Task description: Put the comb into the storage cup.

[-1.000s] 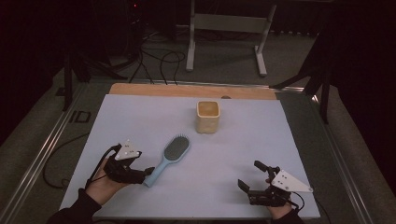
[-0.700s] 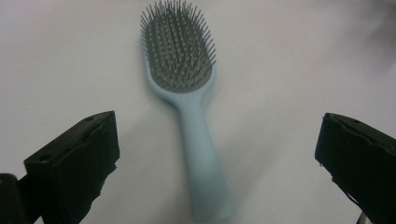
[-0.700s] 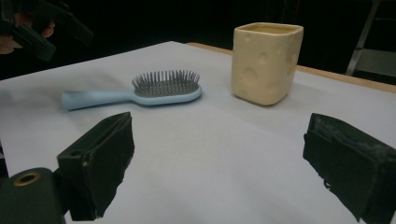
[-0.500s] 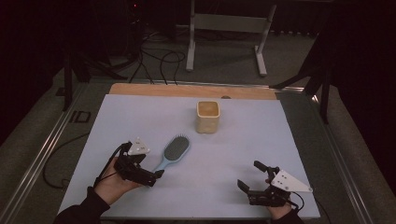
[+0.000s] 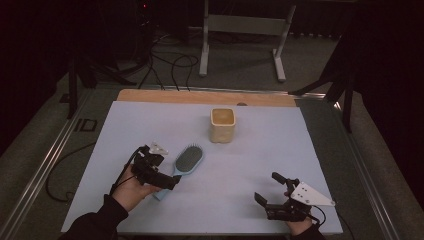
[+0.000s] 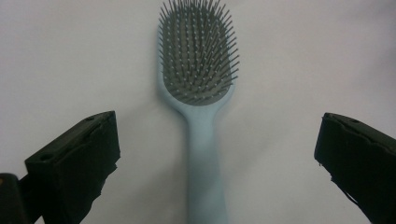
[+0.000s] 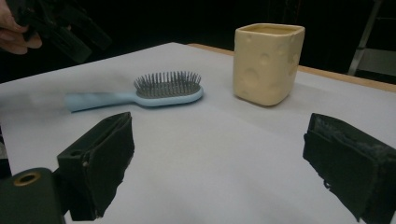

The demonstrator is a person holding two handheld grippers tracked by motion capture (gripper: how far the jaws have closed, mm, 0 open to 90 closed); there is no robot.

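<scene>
A light blue hairbrush (image 5: 188,159) with grey bristles lies bristles-up on the pale table sheet (image 5: 310,150). Its handle points toward the person's left hand. My left gripper (image 5: 167,180) hovers over the handle end, open. In the left gripper view the hairbrush (image 6: 198,70) runs straight up between the wide-spread jaws of the left gripper (image 6: 217,137), and neither jaw touches it. My right gripper (image 5: 268,188) rests open near the front right edge, with nothing between its jaws. From the right gripper (image 7: 217,140) I see the hairbrush (image 7: 159,93) and a cream square cup (image 7: 268,63).
The cream cup (image 5: 222,125) stands upright behind the brush, near the table's middle back. A wooden strip (image 5: 200,96) borders the far edge. Metal stand legs (image 5: 240,25) and cables (image 5: 165,65) lie on the floor beyond. The left hand with its gripper (image 7: 60,28) shows in the right gripper view.
My left gripper has moved right and a little nearer, from beside the brush's handle to over its end. The brush, cup and right gripper have stayed put.
</scene>
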